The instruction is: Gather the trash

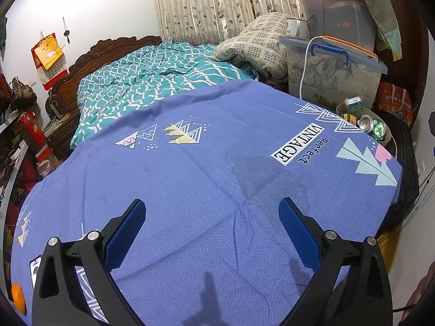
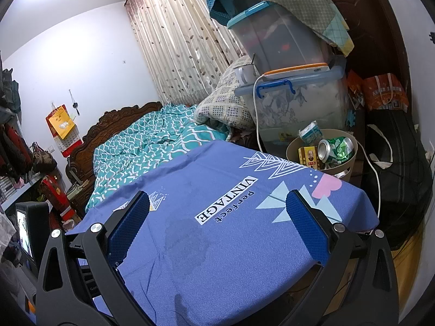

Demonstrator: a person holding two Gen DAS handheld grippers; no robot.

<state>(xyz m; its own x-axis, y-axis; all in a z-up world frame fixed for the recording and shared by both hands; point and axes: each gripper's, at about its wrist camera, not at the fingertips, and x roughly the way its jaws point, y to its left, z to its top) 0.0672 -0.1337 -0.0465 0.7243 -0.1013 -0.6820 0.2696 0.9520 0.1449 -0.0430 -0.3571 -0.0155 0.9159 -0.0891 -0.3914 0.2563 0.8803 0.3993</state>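
Left gripper and right gripper both hang wide open and empty over the bare blue cloth, likely because the trash, can included, sits in the bin off its far-right corner.

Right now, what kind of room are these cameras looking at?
Most likely a lived-in bedroom: a carved wooden headboard, a rumpled teal quilt on the bed, and floral curtains behind. A trash bin holding cans stands beside the bed.
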